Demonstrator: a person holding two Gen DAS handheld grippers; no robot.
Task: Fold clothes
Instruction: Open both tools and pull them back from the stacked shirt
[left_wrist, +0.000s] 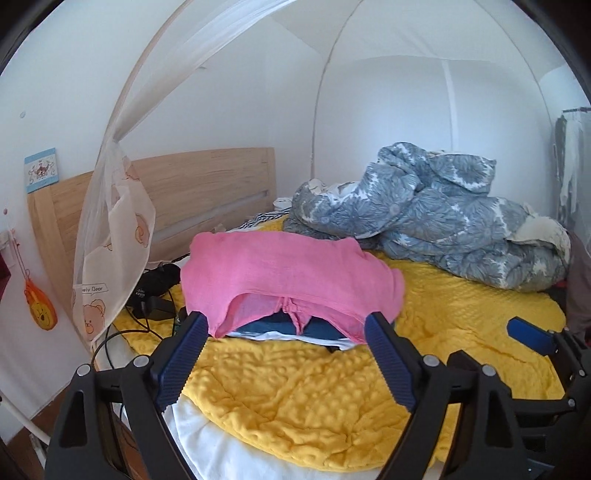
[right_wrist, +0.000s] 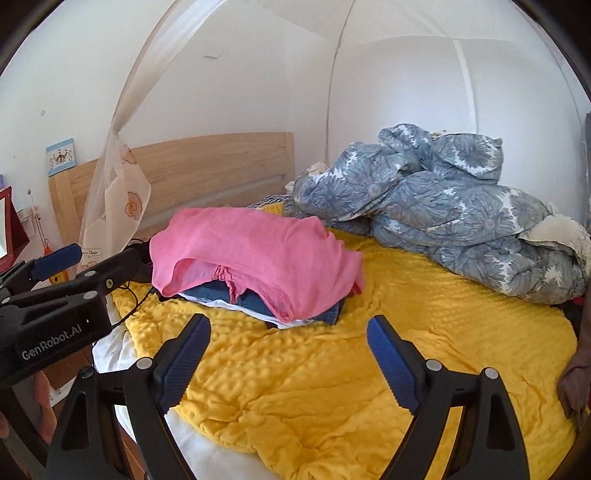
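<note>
With both tongs, left (left_wrist: 284, 325) and right (right_wrist: 288, 328), released and empty, the pink garment (left_wrist: 291, 280) lies draped, not squared, atop a folded stack (right_wrist: 295, 310) just ahead of them, so folding it appears outstanding.

**A bedroom bed under a white net canopy**

A bumpy yellow quilted bedspread (left_wrist: 461, 332) covers the bed, with a white sheet (left_wrist: 221, 450) showing at its near edge. A pale wooden slatted headboard (left_wrist: 207, 184) stands against the plain white wall (left_wrist: 66, 92). A sheer white mosquito net (left_wrist: 406, 92) arches overhead on thin poles, its bear-printed curtain (left_wrist: 114, 240) gathered at the left. A crumpled grey-blue floral duvet (left_wrist: 436, 214) lies heaped at the far right. Soft daylight fills the room.
</note>
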